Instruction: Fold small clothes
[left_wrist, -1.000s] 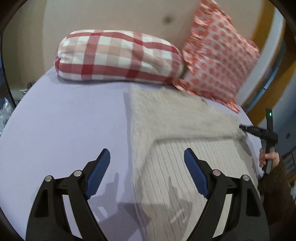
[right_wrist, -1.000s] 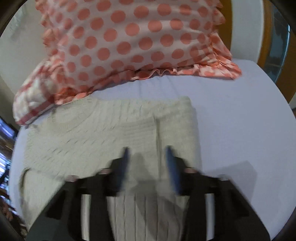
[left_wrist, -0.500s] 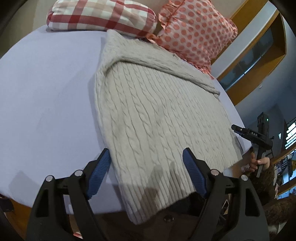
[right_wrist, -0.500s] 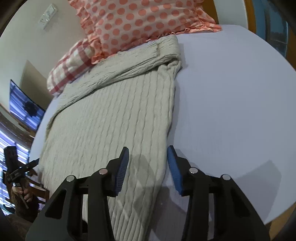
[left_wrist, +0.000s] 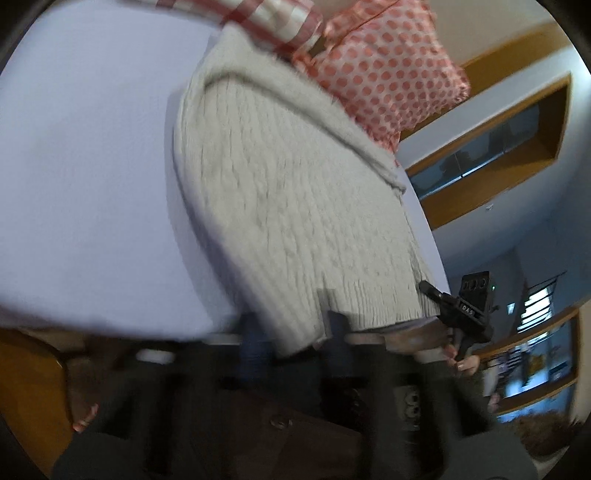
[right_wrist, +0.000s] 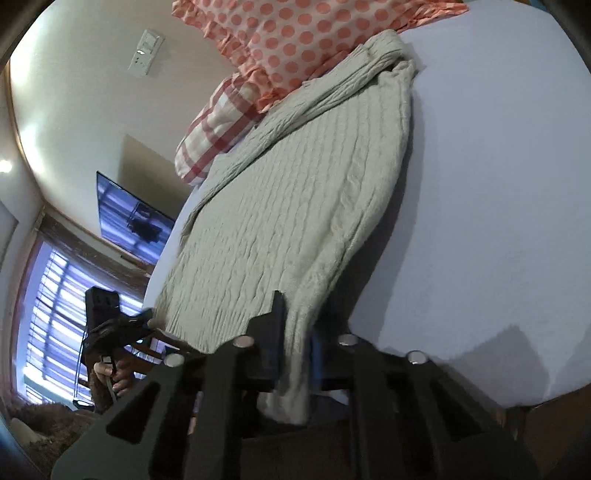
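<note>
- right gripper (right_wrist: 295, 343) is pinched on the hem corner of the cream cable-knit sweater (right_wrist: 291, 206), which stretches away ahead over the lilac bed sheet (right_wrist: 491, 192)
- left gripper (left_wrist: 295, 336) is blurry, with the hem between its fingers; can't tell if it's clamped

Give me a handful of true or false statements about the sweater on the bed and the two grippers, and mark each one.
1. The sweater is a cream cable knit. True.
2. The sweater's hem hangs over the near edge of the bed. True.
3. The polka-dot pillow lies on top of the sweater's hem. False: it sits at the far end, by the plaid pillow.
4. The right gripper has hem fabric between its jaws. True.
5. The left gripper hovers over the pillows. False: it is at the hem, at the bed's near edge.
</note>
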